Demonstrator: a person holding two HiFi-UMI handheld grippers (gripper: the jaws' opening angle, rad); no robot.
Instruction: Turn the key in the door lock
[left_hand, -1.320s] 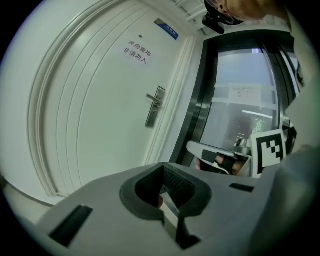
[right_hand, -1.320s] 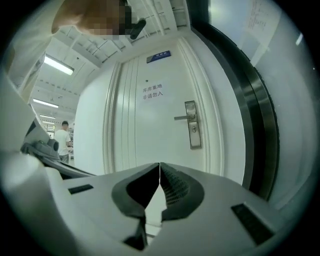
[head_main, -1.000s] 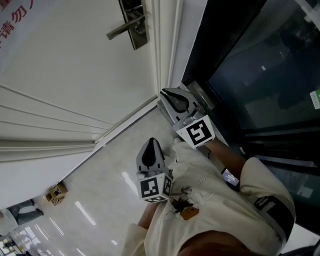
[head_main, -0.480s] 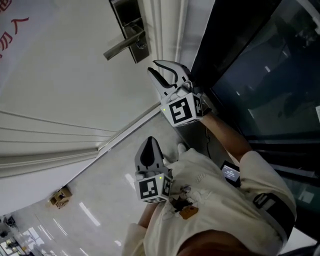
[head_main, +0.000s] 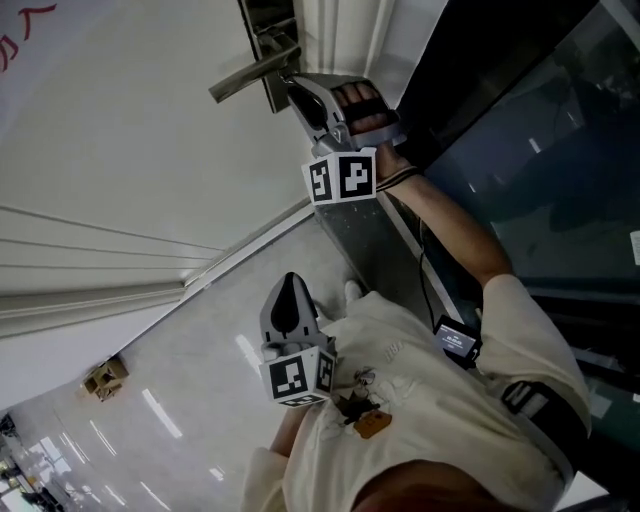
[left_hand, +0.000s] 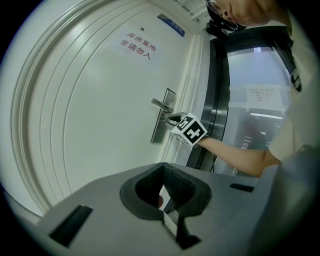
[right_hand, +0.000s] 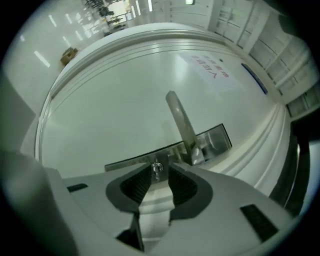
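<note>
A small silver key (right_hand: 156, 169) sticks out of the steel lock plate (right_hand: 215, 140) below the lever handle (right_hand: 181, 120) of the white door. My right gripper (right_hand: 160, 177) is level at the plate and its jaws have just been opening. They now stand open, one on each side of the key, and the pads do not press on it. In the head view the right gripper (head_main: 297, 90) reaches the plate (head_main: 268, 30) just under the handle (head_main: 245, 78). My left gripper (head_main: 287, 303) hangs lower, well away from the door, and is shut with nothing seen in it.
Right of the door, beyond its white frame (head_main: 335, 30), stands a dark glass panel (head_main: 540, 150). The glossy pale floor (head_main: 190, 370) lies below, with a small cardboard box (head_main: 105, 376) far off. The person's arm (head_main: 450, 235) runs along the frame.
My right gripper has risen from near the body to the lock plate, rolled over, and opened from shut. The left gripper has shifted only slightly.
</note>
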